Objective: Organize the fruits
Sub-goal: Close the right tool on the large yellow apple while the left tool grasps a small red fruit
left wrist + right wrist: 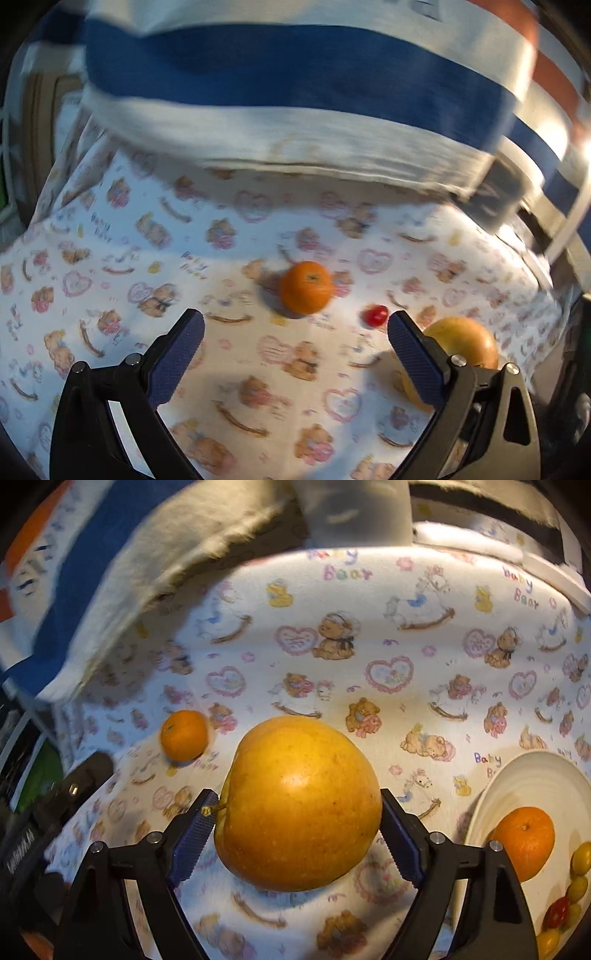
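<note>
Right fingers [399, 845] flank the yellow apple [299, 805] on bear-print cloth [369, 627].

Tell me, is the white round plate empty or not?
Not empty: the white round plate holds an orange mandarin and small yellow and red tomatoes.

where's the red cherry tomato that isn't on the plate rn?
Left wrist view: the red cherry tomato lies on the bear-print cloth, between the orange and the yellow apple.
</note>
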